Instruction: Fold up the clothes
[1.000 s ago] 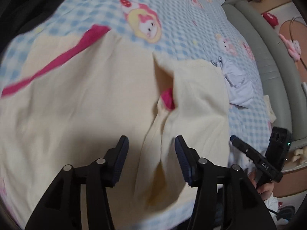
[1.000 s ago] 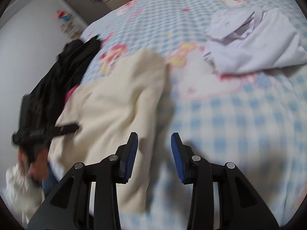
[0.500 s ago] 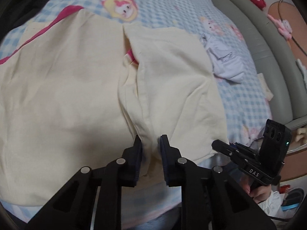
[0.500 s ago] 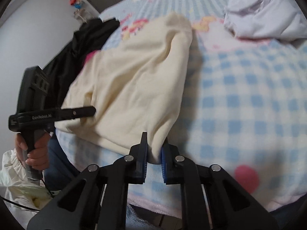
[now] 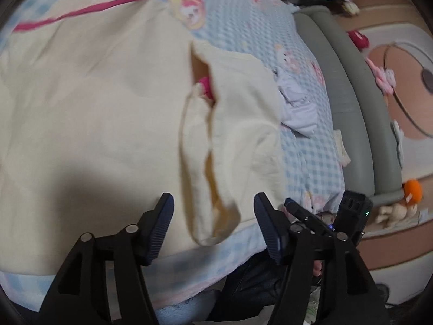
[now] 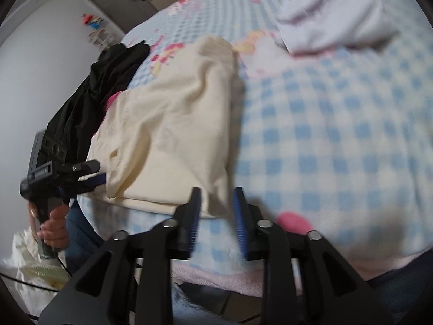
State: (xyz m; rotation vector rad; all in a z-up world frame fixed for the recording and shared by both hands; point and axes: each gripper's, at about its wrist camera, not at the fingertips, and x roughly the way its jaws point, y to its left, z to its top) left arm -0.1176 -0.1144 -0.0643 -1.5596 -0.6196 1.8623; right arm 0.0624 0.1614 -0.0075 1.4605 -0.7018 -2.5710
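A cream garment (image 5: 94, 103) with pink trim (image 5: 81, 13) lies spread on the blue checked blanket (image 5: 238, 16). Its folded sleeve end droops at the near edge between the fingers of my left gripper (image 5: 213, 216), whose jaws are opening and whose pads stand clear of the cloth. In the right wrist view the same cream garment (image 6: 176, 124) lies left of centre. Its near corner sits between the fingers of my right gripper (image 6: 216, 211), and those jaws are opening too, with no pad pressing on it. Each gripper shows in the other's view, held in a hand.
A crumpled pale lilac garment (image 6: 333, 19) lies further out on the blanket (image 6: 324, 135). A black garment (image 6: 102, 89) is heaped at the bed's left side. A grey padded bed rail (image 5: 351, 108) runs along the right, with toys (image 5: 412, 189) on the floor beyond.
Half a second ago both grippers were pinched on the cream garment's near edge. Both have since let go and opened, and the cloth rests on the bed.
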